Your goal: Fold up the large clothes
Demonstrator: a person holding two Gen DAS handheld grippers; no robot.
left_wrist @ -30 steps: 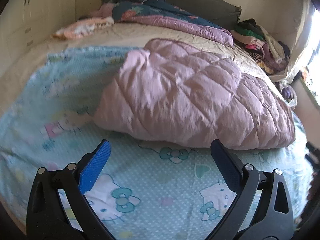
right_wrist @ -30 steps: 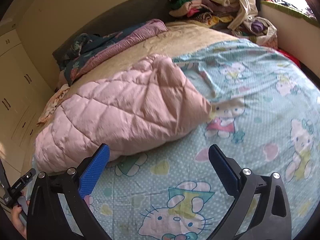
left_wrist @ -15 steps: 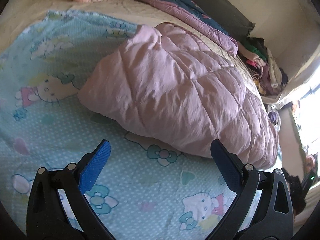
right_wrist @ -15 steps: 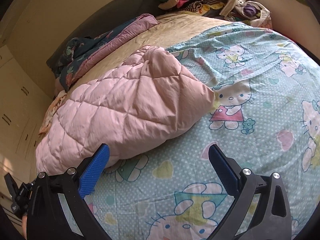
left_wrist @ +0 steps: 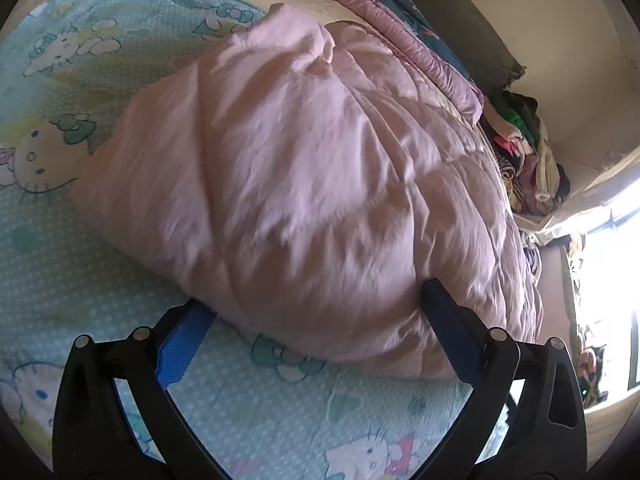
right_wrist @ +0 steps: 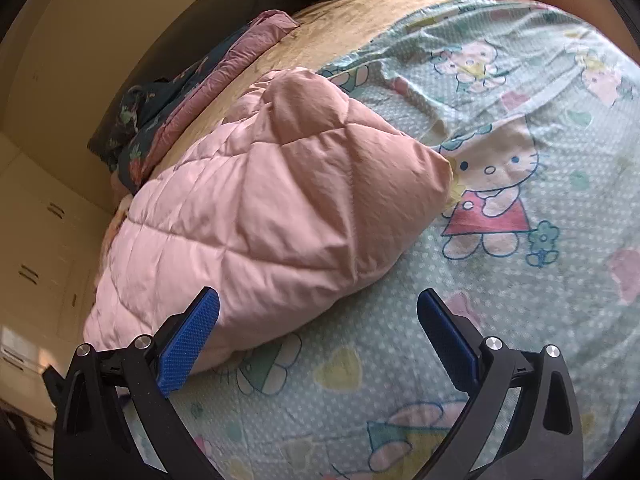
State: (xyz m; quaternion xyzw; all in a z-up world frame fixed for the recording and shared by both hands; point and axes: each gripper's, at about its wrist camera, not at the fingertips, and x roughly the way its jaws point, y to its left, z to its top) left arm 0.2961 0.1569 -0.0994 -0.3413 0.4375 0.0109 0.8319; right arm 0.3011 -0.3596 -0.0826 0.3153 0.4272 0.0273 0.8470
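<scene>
Left wrist view: a bed (left_wrist: 60,240) under a cartoon-cat sheet (left_wrist: 280,412) carries a folded pink quilted blanket (left_wrist: 312,184); no containers appear. The left hand-held gripper (left_wrist: 316,312), fingers spread, has closed in since 0.5 s ago and now straddles the blanket's near edge. The right hand-held gripper (right_wrist: 318,312), also spread, has drawn nearer too, its left finger (right_wrist: 188,344) just beside the blanket (right_wrist: 272,208).

1. Bed (right_wrist: 332,44) with a beige quilted cover, carrying all the items.
2. Light-blue polka-dot sheet printed with cartoon cats (right_wrist: 520,208) (left_wrist: 60,240), spread flat over the near part of the bed.
3. Folded pink quilted comforter (right_wrist: 272,216) (left_wrist: 312,184), lying on the sheet.
4. Dark floral and mauve bedding (right_wrist: 192,92), bunched along the far edge.
5. Heap of mixed clothes (left_wrist: 524,160) at one far corner.
</scene>
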